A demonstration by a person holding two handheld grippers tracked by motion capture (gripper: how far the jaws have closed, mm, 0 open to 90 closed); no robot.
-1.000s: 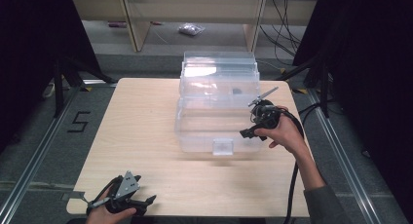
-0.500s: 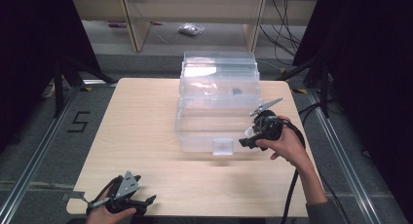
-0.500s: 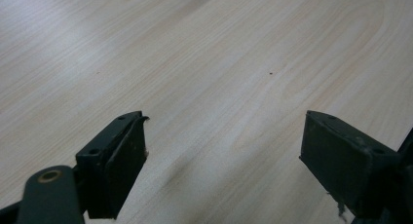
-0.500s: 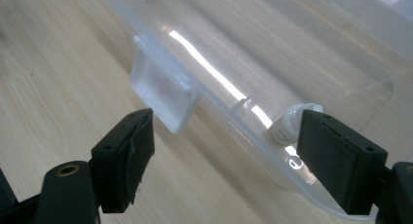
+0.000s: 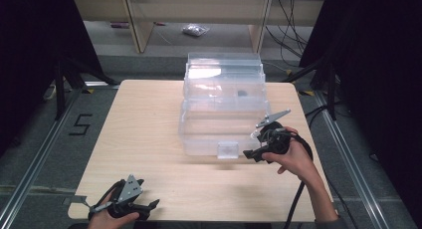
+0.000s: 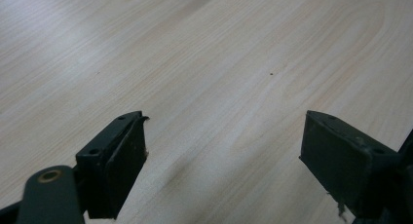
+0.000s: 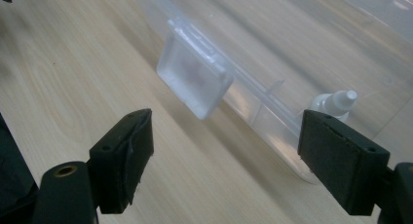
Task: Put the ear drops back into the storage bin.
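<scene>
The clear box (image 5: 224,107) sits in the middle of the table (image 5: 144,124), lid down, and its front latch (image 5: 228,150) hangs over the near wall, facing the person. The right gripper (image 5: 251,154) is down at table height just right of that latch, its jaws wide and only just spread apart, with nothing between them. In the right gripper view the latch (image 7: 195,78) lies ahead and a little left of the gap, not yet inside it.

The left gripper (image 5: 152,205) rests at the near left corner, well away from the box, jaws wide over bare wood (image 6: 204,63).

Here is what worries me. The box looks light and nothing braces it, so a pull or a poke at the latch would probably slide or tip the whole thing rather than spring the catch. The plastic is smooth and clear; the pads could slip off the tab, or one jaw could jam under the rim. The approach comes in at a slant, so one jaw may knock the latch sideways before the other arrives. A small white bottle (image 7: 336,104) lies inside against the near wall, and I'd guess a jolt would send it rolling.
</scene>
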